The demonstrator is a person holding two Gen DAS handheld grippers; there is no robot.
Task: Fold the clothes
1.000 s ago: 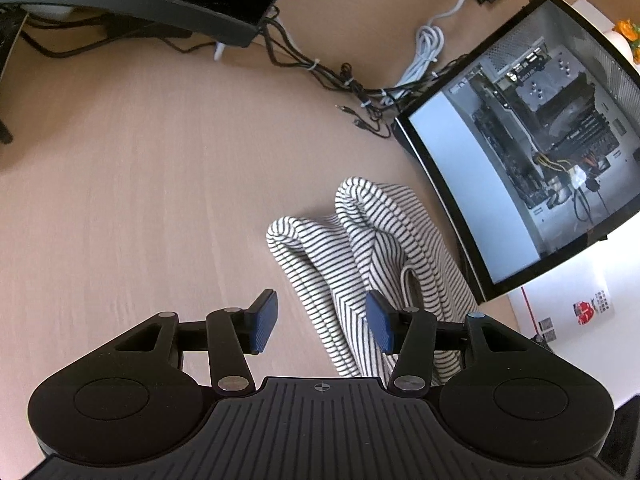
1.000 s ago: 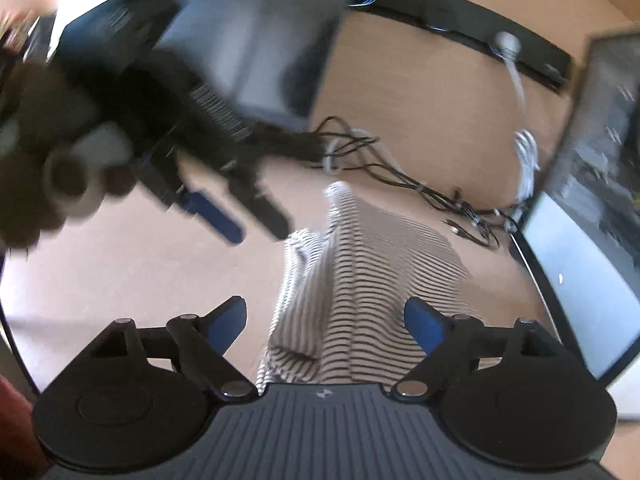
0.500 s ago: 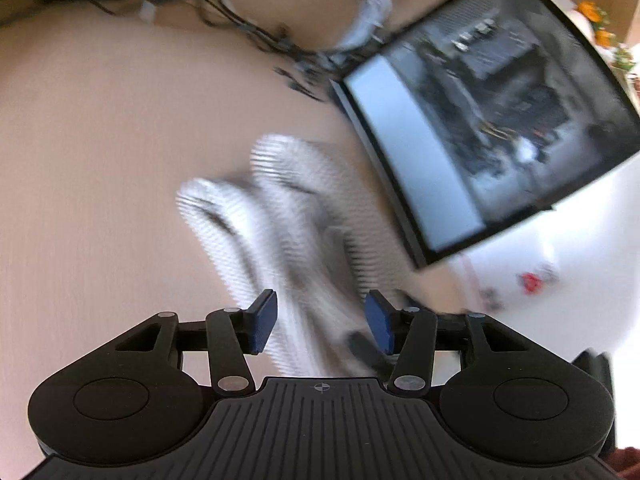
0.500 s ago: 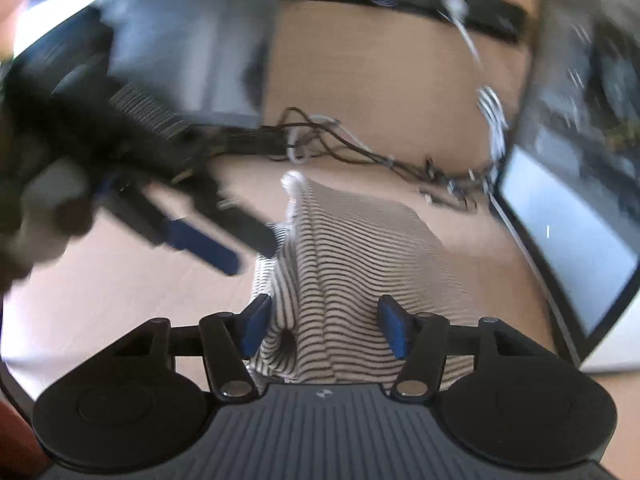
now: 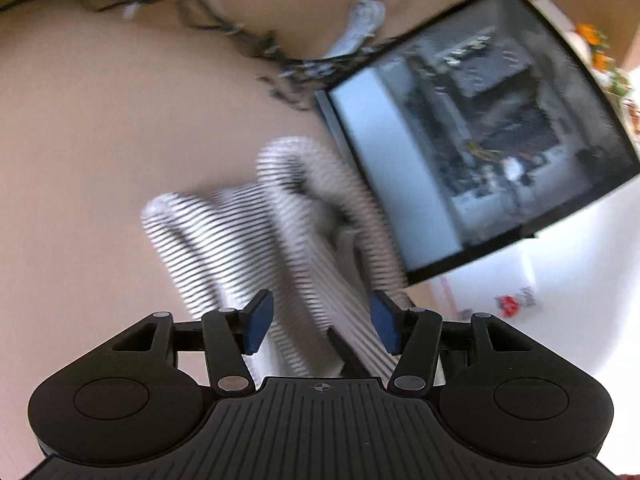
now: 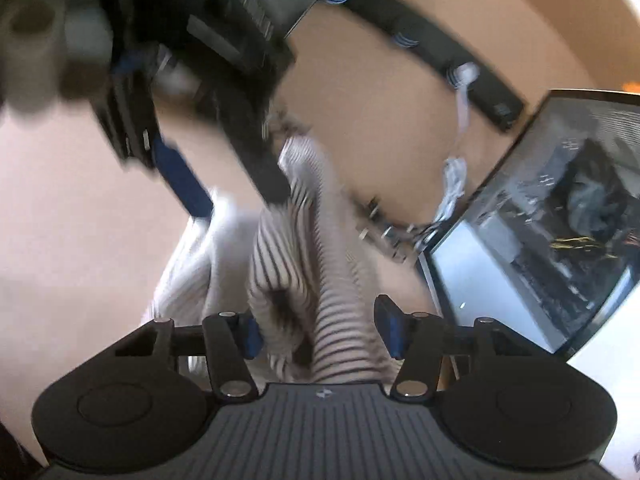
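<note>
A black-and-white striped garment (image 5: 256,236) lies bunched on the tan table (image 5: 80,160), beside a glass-sided computer case (image 5: 480,152). My left gripper (image 5: 322,322) is open and hovers over the garment's near end, fabric showing between its blue pads. In the right wrist view the same garment (image 6: 320,264) runs up between the open jaws of my right gripper (image 6: 320,332), which is low over it. The left gripper (image 6: 224,168) shows there too, blurred, above the garment's far end.
A tangle of dark cables (image 5: 248,36) and a white cable (image 5: 360,20) lie at the back of the table. A black power strip (image 6: 448,56) sits along the far edge. A white box (image 5: 520,300) stands right of the case.
Both grippers have moved closer over the garment. My right gripper's jaws have narrowed from wide open. The garment's near end looks lifted and bunched in the right wrist view.
</note>
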